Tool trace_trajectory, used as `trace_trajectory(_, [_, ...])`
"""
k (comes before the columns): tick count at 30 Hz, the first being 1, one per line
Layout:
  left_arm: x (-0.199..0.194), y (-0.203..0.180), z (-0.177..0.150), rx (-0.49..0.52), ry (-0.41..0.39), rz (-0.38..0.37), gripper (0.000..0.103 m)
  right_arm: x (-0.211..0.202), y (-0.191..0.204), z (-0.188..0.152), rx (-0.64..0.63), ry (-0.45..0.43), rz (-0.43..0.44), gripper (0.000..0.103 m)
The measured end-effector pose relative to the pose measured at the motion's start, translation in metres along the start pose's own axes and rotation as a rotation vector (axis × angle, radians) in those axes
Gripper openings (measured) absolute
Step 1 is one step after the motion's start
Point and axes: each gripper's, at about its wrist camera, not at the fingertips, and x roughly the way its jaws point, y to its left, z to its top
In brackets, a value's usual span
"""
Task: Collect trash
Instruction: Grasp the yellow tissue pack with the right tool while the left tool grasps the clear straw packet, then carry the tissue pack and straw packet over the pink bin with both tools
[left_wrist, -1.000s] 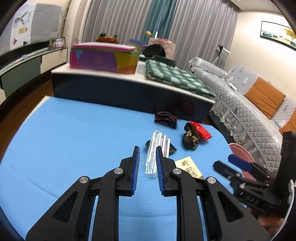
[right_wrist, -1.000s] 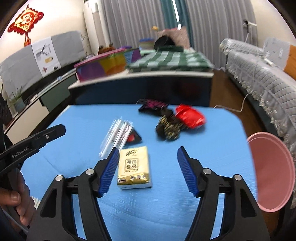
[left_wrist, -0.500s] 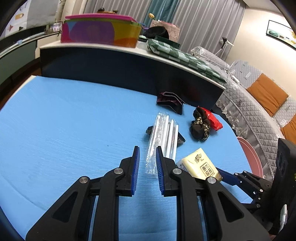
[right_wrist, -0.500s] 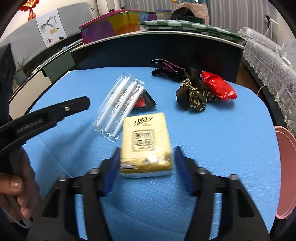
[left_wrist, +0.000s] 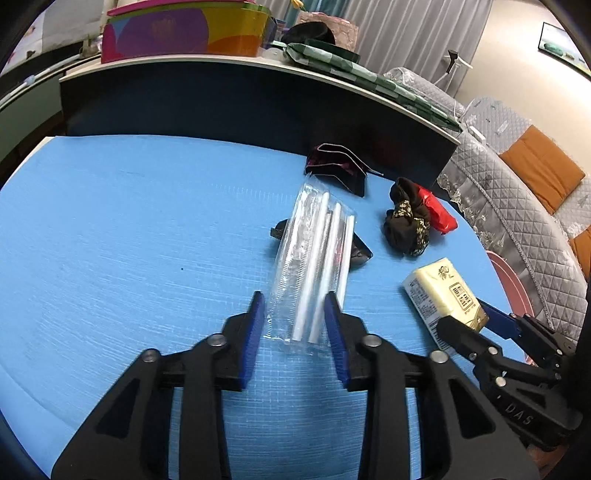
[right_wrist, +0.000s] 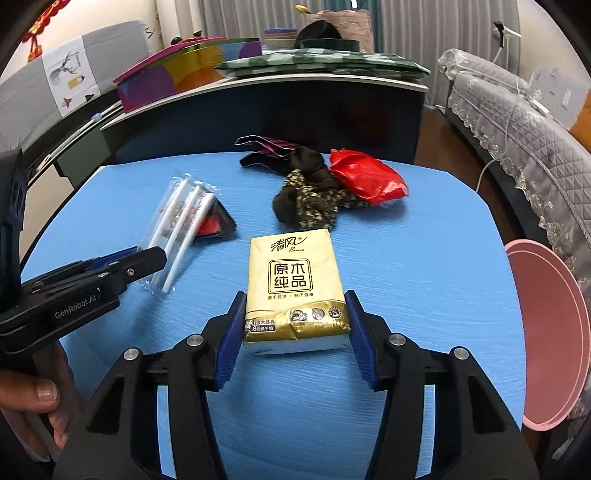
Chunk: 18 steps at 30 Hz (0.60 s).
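Left gripper opening, astride straw packet on blue table; right gripper clamped on tissue pack. Close gently on packet's end, lift level.

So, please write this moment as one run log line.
left gripper: opening, around straw packet | right gripper: closed on tissue pack | pink bin: nothing in view inside
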Motion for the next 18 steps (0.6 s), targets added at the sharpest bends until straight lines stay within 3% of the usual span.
trace_trajectory(4, [-0.002, -0.004, -0.001, 0.021, -0.003, 0.001, 0.012, -0.003, -0.002, 0.000, 0.002, -0.009, -0.010, 0.053])
trace_trajectory(7, [-0.004, -0.007, -0.001, 0.038, -0.008, 0.005, 0.008, -0.007, -0.002, 0.000, 0.000, -0.019, -0.016, 0.053])
trace_trajectory(18, [-0.025, -0.017, -0.002, 0.069, -0.066, 0.013, 0.006, -0.034, -0.011, 0.000, 0.016, -0.077, -0.040, 0.053])
